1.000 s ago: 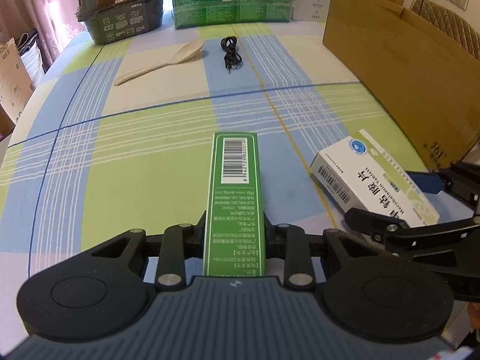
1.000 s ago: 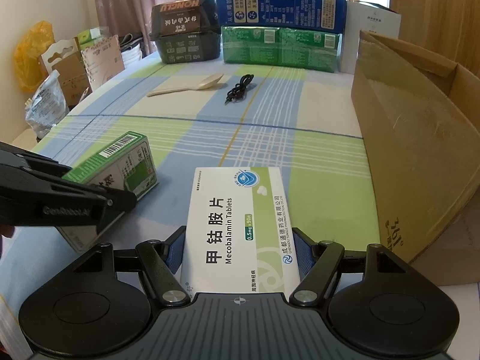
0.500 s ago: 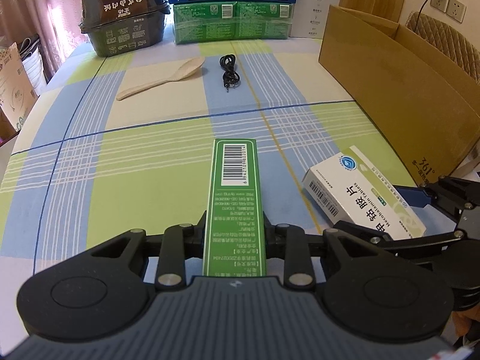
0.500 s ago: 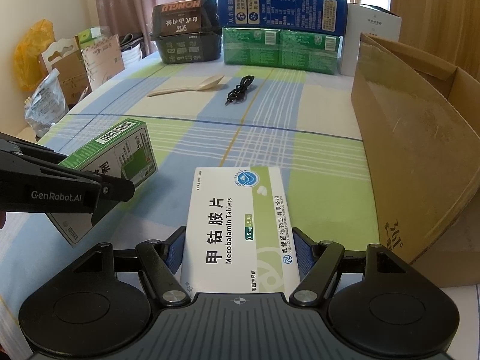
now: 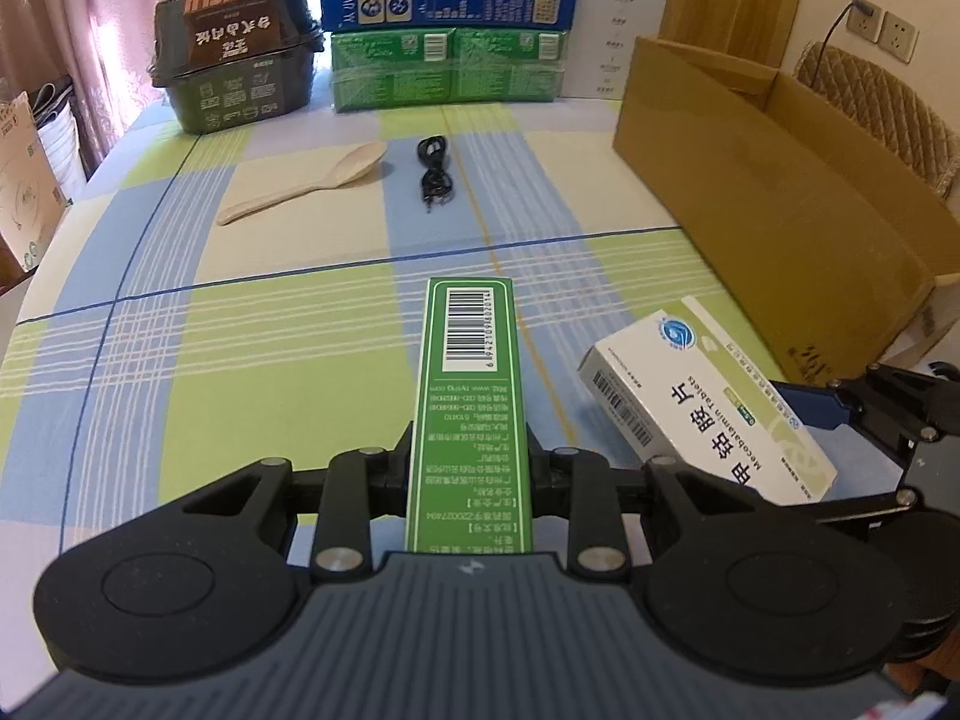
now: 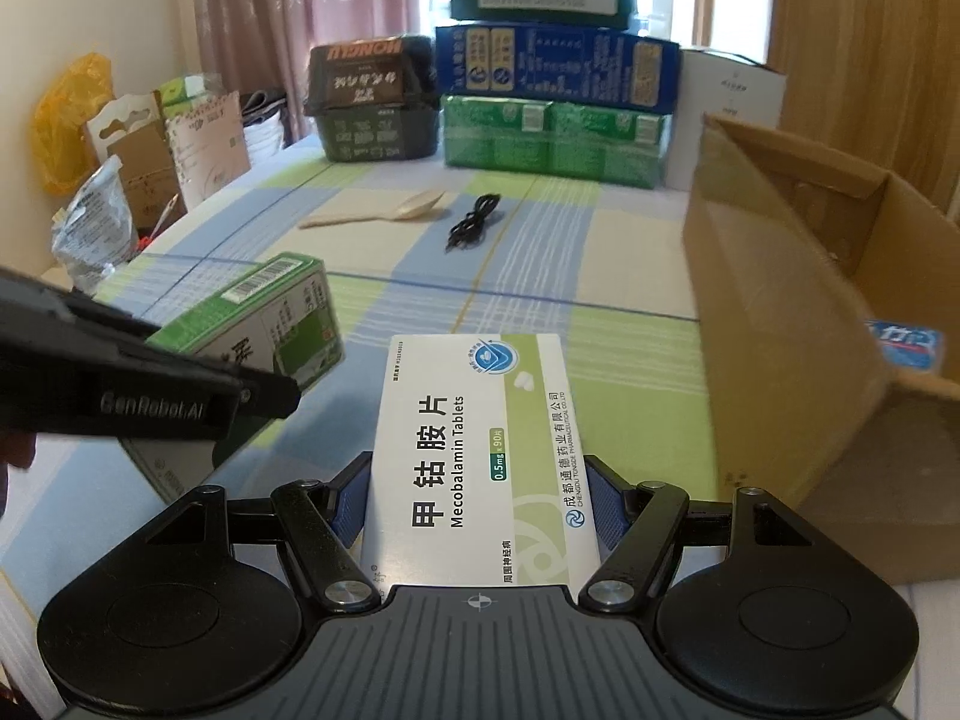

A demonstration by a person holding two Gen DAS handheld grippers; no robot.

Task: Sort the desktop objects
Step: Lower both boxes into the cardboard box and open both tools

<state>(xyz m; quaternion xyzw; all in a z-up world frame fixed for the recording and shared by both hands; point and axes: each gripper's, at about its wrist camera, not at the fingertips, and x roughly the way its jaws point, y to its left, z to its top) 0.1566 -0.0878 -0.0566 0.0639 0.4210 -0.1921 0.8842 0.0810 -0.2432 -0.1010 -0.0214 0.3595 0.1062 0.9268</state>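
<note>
Your left gripper (image 5: 468,468) is clenched on the narrow sides of the green box (image 5: 471,396), which runs up the centre of the left wrist view with its barcode end pointing away from you. Your right gripper (image 6: 477,501) is clamped on the white tablet box (image 6: 480,450), label up, in the lower middle of the right wrist view. Both boxes sit clear of the checked tablecloth (image 5: 240,360). In the left wrist view the white box shows at lower right, just beside the green one, not touching it. The open cardboard carton (image 6: 780,312) fills the right side. Near the top centre, the pale spoon (image 5: 312,183) and the coiled black cable (image 5: 435,171) lie close together, apart from each other.
</note>
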